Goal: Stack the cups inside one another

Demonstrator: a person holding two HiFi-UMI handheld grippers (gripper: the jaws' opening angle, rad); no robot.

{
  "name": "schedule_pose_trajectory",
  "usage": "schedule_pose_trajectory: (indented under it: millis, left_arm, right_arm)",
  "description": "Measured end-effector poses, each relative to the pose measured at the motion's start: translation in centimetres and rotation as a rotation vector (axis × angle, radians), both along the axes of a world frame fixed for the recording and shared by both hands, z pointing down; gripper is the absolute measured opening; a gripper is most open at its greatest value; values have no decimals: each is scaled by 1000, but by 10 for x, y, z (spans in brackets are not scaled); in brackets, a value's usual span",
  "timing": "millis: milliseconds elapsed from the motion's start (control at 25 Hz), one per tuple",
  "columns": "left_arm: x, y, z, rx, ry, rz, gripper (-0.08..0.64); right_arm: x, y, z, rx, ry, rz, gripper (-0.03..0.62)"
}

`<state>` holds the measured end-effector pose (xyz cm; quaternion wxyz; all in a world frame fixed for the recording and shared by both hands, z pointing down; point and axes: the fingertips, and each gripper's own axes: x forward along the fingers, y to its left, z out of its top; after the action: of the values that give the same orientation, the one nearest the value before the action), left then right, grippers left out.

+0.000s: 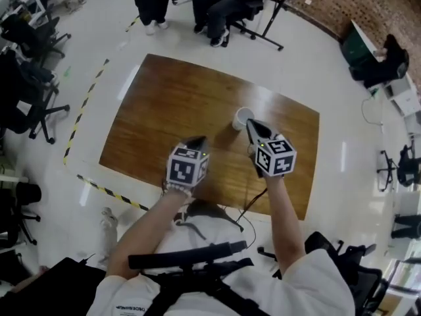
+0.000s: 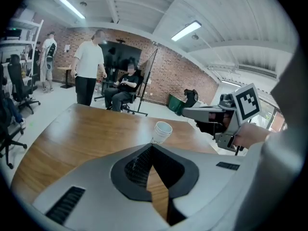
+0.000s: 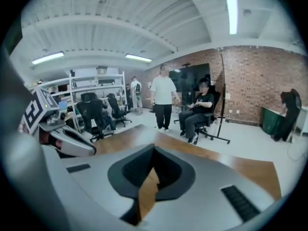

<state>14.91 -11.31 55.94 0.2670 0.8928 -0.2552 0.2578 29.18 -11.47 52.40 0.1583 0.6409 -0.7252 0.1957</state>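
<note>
A white cup [image 1: 242, 118] stands upright on the brown wooden table [image 1: 164, 104], right of its middle. In the left gripper view the cup [image 2: 162, 131] shows stepped rims, as of cups nested in one another; how many I cannot tell. My right gripper [image 1: 250, 122] hovers just beside the cup on its near right, jaws shut and empty, and in its own view its tips [image 3: 154, 148] meet over bare wood. My left gripper [image 1: 202, 139] is nearer and to the left of the cup, also shut with nothing in it [image 2: 152, 145]. From there the right gripper [image 2: 211, 114] shows at the right.
Beyond the table's far edge a person sits on a chair [image 1: 227, 8] and another stands [image 1: 152, 2]. Office chairs [image 1: 29, 78] line the left side. Yellow-black tape [image 1: 85, 104] marks the floor. A black cable [image 1: 253, 206] hangs at the near table edge.
</note>
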Motion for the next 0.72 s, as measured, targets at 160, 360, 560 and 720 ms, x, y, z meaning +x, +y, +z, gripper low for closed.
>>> schedule_pose_trajectory:
  millis: [160, 360, 560, 720]
  left_arm:
    - [-22, -3, -13, 41, 25, 6, -2]
    - [-53, 2, -30, 85, 62, -10, -2]
    - [-79, 10, -40, 107, 81, -9, -2]
    - [-92, 25, -42, 114, 82, 11, -2]
  right_arm:
    - [-12, 24, -17, 74, -71, 112, 3]
    - [-43, 58, -28, 119, -117, 205, 3]
    - [-78, 85, -32, 118, -127, 261, 3]
    - [-95, 108, -31, 112, -152, 312, 3]
